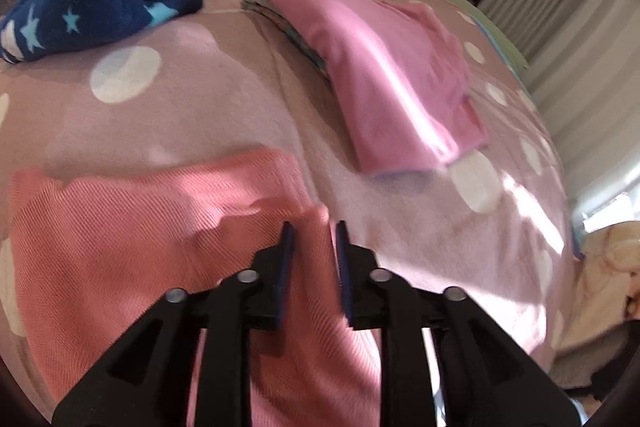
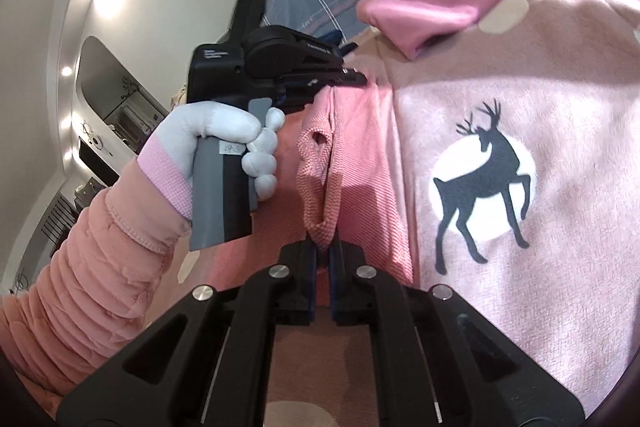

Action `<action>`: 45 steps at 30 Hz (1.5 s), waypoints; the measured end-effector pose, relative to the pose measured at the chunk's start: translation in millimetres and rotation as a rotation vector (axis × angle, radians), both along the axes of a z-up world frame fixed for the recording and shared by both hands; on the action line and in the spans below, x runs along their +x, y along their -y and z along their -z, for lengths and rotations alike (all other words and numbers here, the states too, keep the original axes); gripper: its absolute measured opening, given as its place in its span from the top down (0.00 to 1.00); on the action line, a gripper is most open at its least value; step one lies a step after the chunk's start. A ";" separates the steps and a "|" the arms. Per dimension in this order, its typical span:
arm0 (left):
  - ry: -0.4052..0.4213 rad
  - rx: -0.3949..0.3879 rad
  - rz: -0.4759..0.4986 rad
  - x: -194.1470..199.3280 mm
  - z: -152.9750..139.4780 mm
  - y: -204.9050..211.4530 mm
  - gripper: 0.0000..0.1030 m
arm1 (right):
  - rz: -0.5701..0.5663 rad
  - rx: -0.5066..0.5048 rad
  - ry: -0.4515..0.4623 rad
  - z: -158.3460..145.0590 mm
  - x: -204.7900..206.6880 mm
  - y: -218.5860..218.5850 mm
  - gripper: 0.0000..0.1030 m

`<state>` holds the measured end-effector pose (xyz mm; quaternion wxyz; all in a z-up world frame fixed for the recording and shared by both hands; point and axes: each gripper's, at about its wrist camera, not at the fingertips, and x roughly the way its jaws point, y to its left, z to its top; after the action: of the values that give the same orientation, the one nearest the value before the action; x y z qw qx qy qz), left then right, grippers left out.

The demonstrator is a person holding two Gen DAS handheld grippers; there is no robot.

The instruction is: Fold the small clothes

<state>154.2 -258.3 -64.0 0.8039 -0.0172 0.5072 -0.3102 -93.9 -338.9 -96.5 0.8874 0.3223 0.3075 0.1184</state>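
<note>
From the left wrist view, the left hand-held gripper (image 1: 313,227) has its jaws a little apart with a strip of the salmon-pink waffle-knit garment (image 1: 132,227) running between them; the pads look just clear of the cloth, so I'd say it's not pinching. The garment lies partly flat on the near left of the bed's pink fleece blanket with white dots (image 1: 224,115). It's light, floppy stuff with a ribbed grippy weave, so it won't slip much but will sag anywhere it's unsupported; grab it at corners or hems. Further off sit a folded smooth pink cloth (image 1: 392,79) and a fluffy navy star-print item (image 1: 100,3). In the right wrist view, the right hand-held gripper (image 2: 323,247) is clamped on a bunched edge of the same garment, which stretches away to the left one's tips, held in a white-gloved hand (image 2: 240,139). Right of it there's a black deer print (image 2: 486,183) on the blanket.
</note>
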 end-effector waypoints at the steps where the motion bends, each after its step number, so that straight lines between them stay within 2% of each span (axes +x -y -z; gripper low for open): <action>1: -0.006 -0.010 0.019 -4.8 -4.3 -2.9 0.77 | 0.001 0.013 -0.013 3.2 0.5 2.1 0.96; 3: 0.006 -0.029 0.065 -18.8 -16.6 -10.9 0.76 | -0.001 0.050 -0.049 13.0 -0.1 5.3 0.96; 6: 0.081 -0.031 0.122 -52.1 -37.1 -33.6 0.59 | -0.007 0.087 -0.076 19.8 0.4 6.6 0.96; 9: 0.157 -0.015 0.168 -92.7 -43.5 -70.6 0.59 | -0.009 0.076 -0.076 18.2 -0.4 5.4 0.95; 11: 0.188 0.016 0.177 -117.0 -39.5 -93.0 0.59 | -0.010 0.071 -0.080 18.0 -0.4 4.4 0.95; 14: 0.273 0.121 0.188 -159.9 -26.1 -127.8 0.59 | -0.007 0.081 -0.091 17.6 1.0 5.9 0.94; 17: 0.285 0.170 0.184 -186.9 -13.9 -150.5 0.58 | -0.007 0.067 -0.102 14.9 -1.5 7.1 0.85; 18: 0.277 0.168 0.176 -195.7 -9.3 -159.4 0.57 | -0.005 0.046 -0.104 12.1 -2.5 6.6 0.81; 19: 0.272 0.170 0.168 -200.1 -5.8 -164.1 0.57 | -0.006 0.034 -0.105 10.8 -3.2 6.4 0.72; 20: 0.269 0.175 0.164 -203.5 -2.0 -167.6 0.57 | -0.017 0.023 -0.107 8.9 -2.4 5.6 0.68; 25: 0.297 0.245 0.111 -202.4 18.1 -171.6 0.54 | -0.023 -0.034 -0.126 2.3 6.9 -1.3 0.65; 27: 0.284 0.218 0.079 -197.7 19.7 -174.8 0.54 | -0.010 -0.042 -0.140 2.7 10.5 -1.1 0.68; 29: 0.283 0.199 0.063 -195.0 19.6 -174.6 0.54 | 0.005 -0.035 -0.152 4.3 13.0 0.8 0.84; 32: 0.291 0.185 0.039 -194.0 17.1 -175.7 0.54 | 0.020 -0.002 -0.158 7.1 11.4 8.0 0.92; 35: 0.297 0.154 0.021 -196.0 12.2 -179.2 0.54 | 0.026 0.061 -0.153 7.5 10.4 14.3 0.94; 38: 0.298 0.128 0.011 -196.0 10.8 -183.1 0.54 | 0.023 0.077 -0.122 -0.5 7.8 15.2 0.94; 43: 0.311 0.143 0.012 -196.4 10.6 -180.3 0.53 | 0.014 0.075 -0.132 -0.5 9.2 15.2 0.94; 45: 0.318 0.154 0.017 -195.4 10.9 -178.8 0.53 | 0.010 0.075 -0.151 2.9 10.4 15.7 0.89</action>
<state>-41.2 -79.5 -74.9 0.8702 0.0981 0.3961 -0.2762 -83.5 -354.6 -99.4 0.8497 0.3648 0.3671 0.1007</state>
